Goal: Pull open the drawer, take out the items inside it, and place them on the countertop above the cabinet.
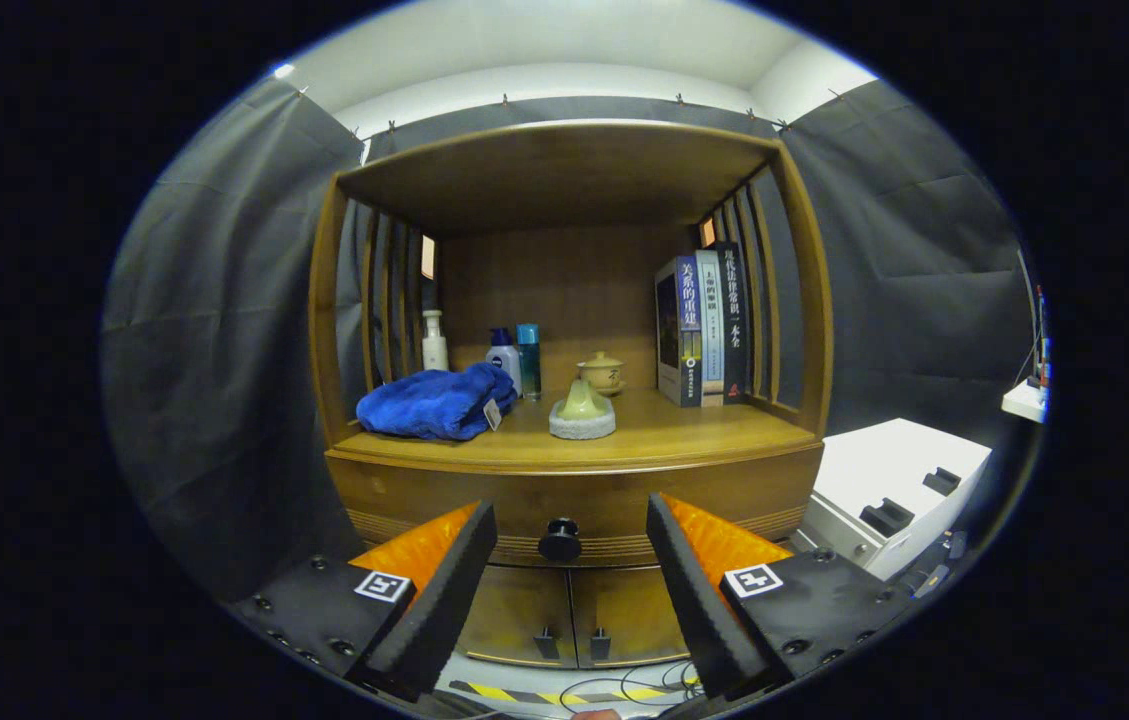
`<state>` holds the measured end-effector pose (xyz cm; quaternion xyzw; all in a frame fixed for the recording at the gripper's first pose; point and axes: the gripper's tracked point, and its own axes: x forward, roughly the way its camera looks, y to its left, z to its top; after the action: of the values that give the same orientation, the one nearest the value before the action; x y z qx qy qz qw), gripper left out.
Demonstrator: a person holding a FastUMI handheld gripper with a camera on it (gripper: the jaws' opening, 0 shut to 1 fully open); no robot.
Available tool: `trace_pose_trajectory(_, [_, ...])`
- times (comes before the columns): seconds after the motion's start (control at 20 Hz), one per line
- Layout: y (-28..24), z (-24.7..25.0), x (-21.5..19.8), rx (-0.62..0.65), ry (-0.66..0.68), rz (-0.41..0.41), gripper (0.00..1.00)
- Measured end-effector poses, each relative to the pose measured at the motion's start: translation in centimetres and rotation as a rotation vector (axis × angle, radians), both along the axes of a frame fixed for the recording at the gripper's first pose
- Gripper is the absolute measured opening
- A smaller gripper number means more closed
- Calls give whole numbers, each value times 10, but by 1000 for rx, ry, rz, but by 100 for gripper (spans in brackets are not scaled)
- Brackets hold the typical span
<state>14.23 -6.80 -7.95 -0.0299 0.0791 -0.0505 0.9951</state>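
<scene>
Your drawer (574,500) is a wide, shallow front of warm brown wood with a gently bowed face and fine grooves along its lower edge. It sits fully closed, flush under the countertop (664,425) and above the two small cabinet doors. Its one round dark knob (560,540) sticks out at the middle of the front. The knob lies between your spread fingers (469,560), just beyond their tips, touched by neither.
</scene>
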Motion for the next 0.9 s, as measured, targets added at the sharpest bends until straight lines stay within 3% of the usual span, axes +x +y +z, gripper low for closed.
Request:
trace_pose_trajectory(0.55, [37, 71, -108, 18, -5, 153, 98])
trace_pose_trajectory(0.9, [27, 83, -125, 46, -19, 117, 98])
